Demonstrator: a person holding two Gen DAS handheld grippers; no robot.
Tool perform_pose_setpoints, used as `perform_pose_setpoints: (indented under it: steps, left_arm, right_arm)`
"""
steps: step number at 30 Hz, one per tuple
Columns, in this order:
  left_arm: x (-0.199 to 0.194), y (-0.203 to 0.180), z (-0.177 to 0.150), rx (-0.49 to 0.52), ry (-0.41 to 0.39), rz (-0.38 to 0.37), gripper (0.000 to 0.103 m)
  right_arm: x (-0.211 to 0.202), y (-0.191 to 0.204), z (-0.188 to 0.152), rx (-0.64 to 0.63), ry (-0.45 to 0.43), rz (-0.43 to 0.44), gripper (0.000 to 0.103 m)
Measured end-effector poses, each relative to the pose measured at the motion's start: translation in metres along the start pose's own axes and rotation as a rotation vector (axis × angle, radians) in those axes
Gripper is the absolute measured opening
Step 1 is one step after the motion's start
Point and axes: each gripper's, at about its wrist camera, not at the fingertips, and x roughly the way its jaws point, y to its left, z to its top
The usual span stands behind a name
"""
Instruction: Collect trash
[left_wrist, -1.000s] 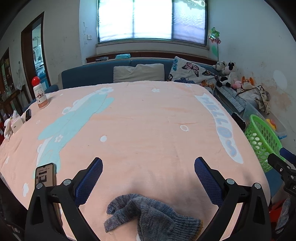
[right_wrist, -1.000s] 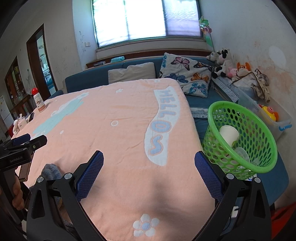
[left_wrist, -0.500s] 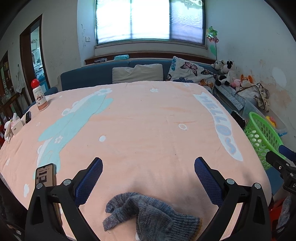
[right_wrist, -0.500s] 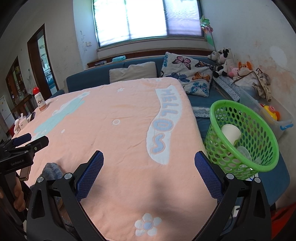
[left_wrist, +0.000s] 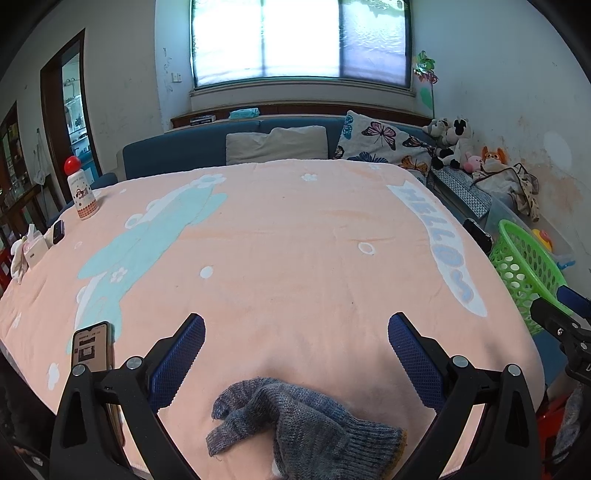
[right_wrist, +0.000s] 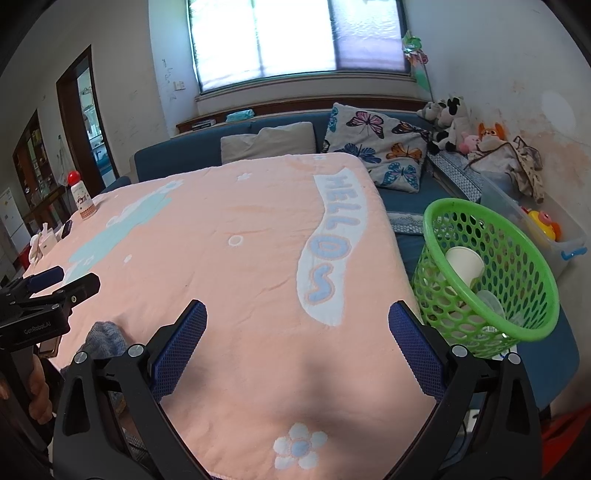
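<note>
A green mesh basket (right_wrist: 491, 273) stands off the table's right edge and holds a white paper cup (right_wrist: 463, 260) and clear plastic pieces; its rim also shows in the left wrist view (left_wrist: 524, 262). My left gripper (left_wrist: 295, 350) is open and empty above the near edge of the peach tablecloth (left_wrist: 295, 240), just beyond a grey knit glove (left_wrist: 303, 424). My right gripper (right_wrist: 295, 339) is open and empty over the cloth's near right part, left of the basket. The glove shows partly in the right wrist view (right_wrist: 101, 338).
A phone (left_wrist: 92, 349) lies at the near left. A red-capped bottle (left_wrist: 82, 192), a small dark device (left_wrist: 58, 232) and a tissue pack (left_wrist: 31, 247) sit along the left edge. A blue sofa (left_wrist: 177, 155) with pillows and plush toys runs behind the table.
Both views have shifted slightly; the basket sits a little further right in each. Both grippers stay open and empty.
</note>
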Motion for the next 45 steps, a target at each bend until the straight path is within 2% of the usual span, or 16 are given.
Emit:
perform_pose_setpoints:
  steps: [45]
  left_arm:
    - [0.0054,0.0078,-0.0067,-0.005,0.019,0.012,0.096]
  right_arm:
    - [0.0028,0.0057,-0.0016,-0.002,0.011,0.007,0.098]
